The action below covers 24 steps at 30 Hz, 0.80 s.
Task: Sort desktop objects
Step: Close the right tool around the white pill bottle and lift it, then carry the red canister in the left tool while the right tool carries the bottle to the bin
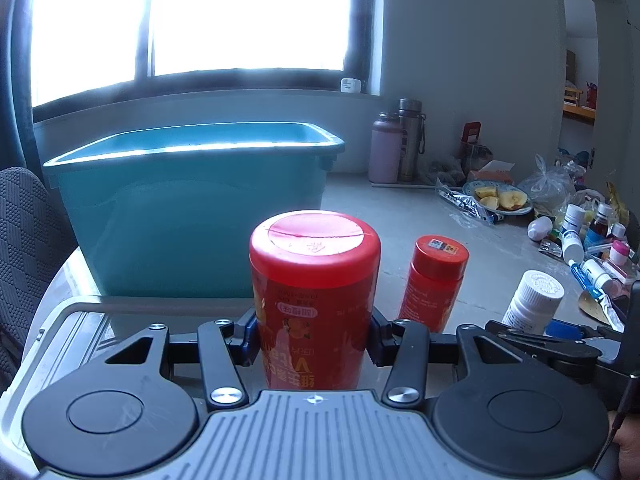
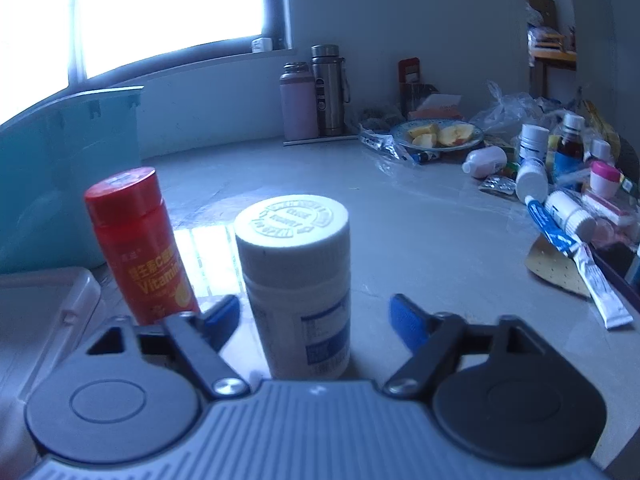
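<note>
Left wrist view: my left gripper (image 1: pixel 314 344) clamps the glossy red canister (image 1: pixel 314 300), upright near the teal bin (image 1: pixel 192 200). My right gripper (image 2: pixel 316 320) brackets the smooth white bottle (image 2: pixel 296 292), pads apart from it. Both are slick plastic cylinders; an off-centre squeeze could topple the bottle into the slim red bottle (image 2: pixel 140 244).

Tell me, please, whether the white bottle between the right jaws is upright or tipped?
Upright: the white bottle stands on the table, its embossed cap facing up, between jaws that do not yet touch it.
</note>
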Each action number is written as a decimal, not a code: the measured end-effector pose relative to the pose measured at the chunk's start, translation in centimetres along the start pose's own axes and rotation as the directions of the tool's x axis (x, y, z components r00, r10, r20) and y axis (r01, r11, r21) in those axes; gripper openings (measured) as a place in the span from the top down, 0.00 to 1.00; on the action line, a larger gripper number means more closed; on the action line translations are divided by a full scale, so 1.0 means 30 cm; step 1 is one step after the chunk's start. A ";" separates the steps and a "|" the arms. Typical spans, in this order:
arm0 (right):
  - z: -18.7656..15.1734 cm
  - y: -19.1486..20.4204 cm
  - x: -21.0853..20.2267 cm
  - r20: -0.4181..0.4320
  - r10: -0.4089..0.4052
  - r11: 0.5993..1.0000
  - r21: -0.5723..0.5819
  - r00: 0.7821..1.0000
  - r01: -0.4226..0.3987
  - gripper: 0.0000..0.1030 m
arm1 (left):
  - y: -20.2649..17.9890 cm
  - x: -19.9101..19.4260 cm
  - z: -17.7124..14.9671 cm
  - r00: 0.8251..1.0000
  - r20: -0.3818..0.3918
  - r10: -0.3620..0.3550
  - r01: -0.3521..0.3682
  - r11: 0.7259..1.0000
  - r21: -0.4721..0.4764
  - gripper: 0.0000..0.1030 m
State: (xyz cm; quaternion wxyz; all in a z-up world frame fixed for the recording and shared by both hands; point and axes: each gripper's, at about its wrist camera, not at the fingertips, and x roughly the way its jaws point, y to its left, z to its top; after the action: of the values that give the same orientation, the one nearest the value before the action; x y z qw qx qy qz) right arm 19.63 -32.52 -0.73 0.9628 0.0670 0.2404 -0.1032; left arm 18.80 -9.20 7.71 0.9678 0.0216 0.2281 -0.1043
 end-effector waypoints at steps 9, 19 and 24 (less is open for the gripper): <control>0.029 0.039 -0.084 0.021 -0.007 0.998 -0.061 1.000 0.009 0.54 | 0.032 -0.049 0.032 1.000 0.026 0.010 -0.009 1.000 -0.021 0.52; 0.089 0.115 -0.349 0.102 0.015 0.996 -0.090 0.995 -0.006 0.54 | 0.101 -0.313 0.061 0.995 0.089 0.045 -0.042 0.999 -0.031 0.52; 0.107 0.184 -0.483 0.132 0.045 0.995 -0.096 0.990 -0.032 0.54 | 0.167 -0.480 0.073 0.991 0.115 0.073 -0.068 0.997 -0.041 0.52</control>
State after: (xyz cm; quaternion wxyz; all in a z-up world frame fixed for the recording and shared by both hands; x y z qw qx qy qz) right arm 9.85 -25.34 9.43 0.9807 0.0195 0.1785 -0.0774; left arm 8.22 -1.73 16.07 0.9828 0.0055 0.1720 -0.0668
